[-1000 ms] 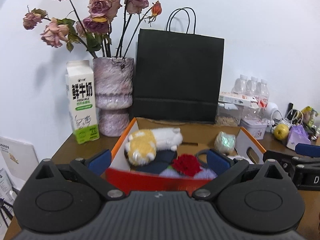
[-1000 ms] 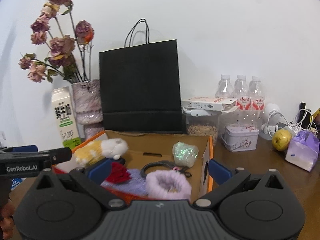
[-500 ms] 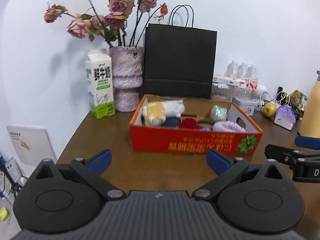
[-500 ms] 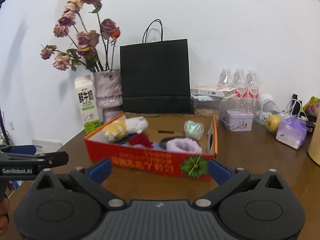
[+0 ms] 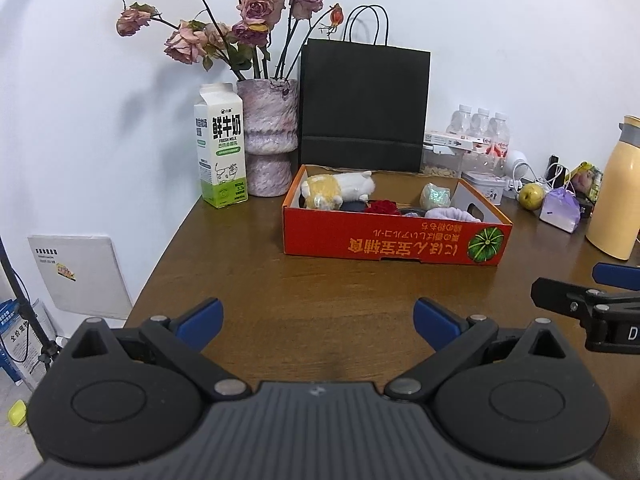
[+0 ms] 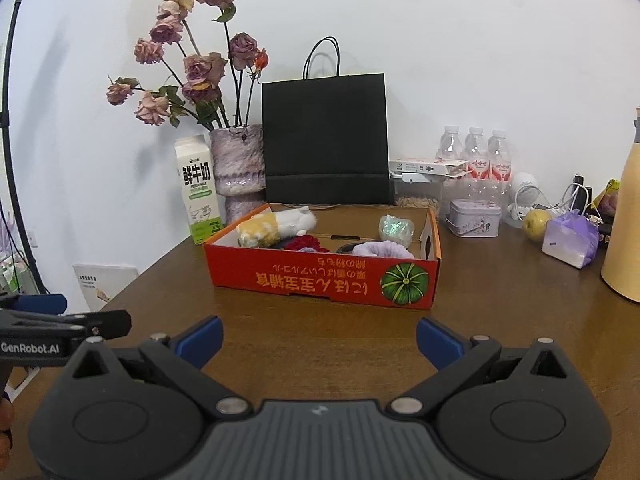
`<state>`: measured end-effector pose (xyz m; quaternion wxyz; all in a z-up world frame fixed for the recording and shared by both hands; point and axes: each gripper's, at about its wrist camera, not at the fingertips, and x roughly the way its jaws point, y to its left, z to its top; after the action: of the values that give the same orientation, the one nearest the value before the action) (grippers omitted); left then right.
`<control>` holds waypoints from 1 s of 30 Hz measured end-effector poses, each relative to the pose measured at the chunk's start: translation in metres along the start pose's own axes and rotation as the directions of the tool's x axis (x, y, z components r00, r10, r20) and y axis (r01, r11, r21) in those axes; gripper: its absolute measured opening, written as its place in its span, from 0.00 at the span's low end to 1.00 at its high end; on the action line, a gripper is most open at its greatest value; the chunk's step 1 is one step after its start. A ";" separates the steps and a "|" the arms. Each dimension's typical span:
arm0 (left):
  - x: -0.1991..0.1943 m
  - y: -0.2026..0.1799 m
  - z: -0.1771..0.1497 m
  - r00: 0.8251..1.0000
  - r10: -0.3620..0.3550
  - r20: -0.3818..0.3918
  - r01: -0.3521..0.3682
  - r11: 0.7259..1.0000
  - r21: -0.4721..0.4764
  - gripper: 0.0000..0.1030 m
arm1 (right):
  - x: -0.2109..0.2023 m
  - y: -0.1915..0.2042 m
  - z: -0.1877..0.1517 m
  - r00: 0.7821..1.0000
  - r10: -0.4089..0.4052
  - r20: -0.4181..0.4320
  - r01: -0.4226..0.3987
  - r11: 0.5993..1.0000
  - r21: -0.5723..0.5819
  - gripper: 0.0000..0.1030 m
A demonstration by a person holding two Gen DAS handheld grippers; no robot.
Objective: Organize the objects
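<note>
Grippers, left (image 5: 316, 320) and right (image 6: 318, 338), both spread wide and holding nothing, face the red box (image 6: 320, 276) lying lengthwise across the table's (image 5: 320, 280) far edge, the right one slightly nearer.

I have drawn both tongs back from the red box (image 5: 396, 236): my left gripper (image 5: 318, 320) and right gripper (image 6: 318, 336), a second ago right at its near wall, now hang over the bare near part of the table (image 5: 340, 292), well apart from it.
</note>
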<state>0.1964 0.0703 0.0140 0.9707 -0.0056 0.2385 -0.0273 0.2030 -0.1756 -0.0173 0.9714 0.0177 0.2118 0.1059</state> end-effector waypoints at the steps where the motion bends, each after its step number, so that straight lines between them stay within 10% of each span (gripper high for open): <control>1: -0.002 0.000 -0.001 1.000 0.001 0.000 -0.001 1.000 0.001 1.00 | -0.002 0.000 -0.001 1.000 -0.001 0.001 0.001 1.000 0.000 1.00; 30: -0.020 -0.001 -0.005 1.000 0.004 0.015 -0.004 1.000 0.002 1.00 | -0.014 0.003 -0.004 1.000 -0.005 0.008 0.005 1.000 0.000 1.00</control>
<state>0.1767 0.0703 0.0184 0.9725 -0.0044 0.2314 -0.0255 0.1880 -0.1755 -0.0148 0.9724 0.0175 0.2081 0.1036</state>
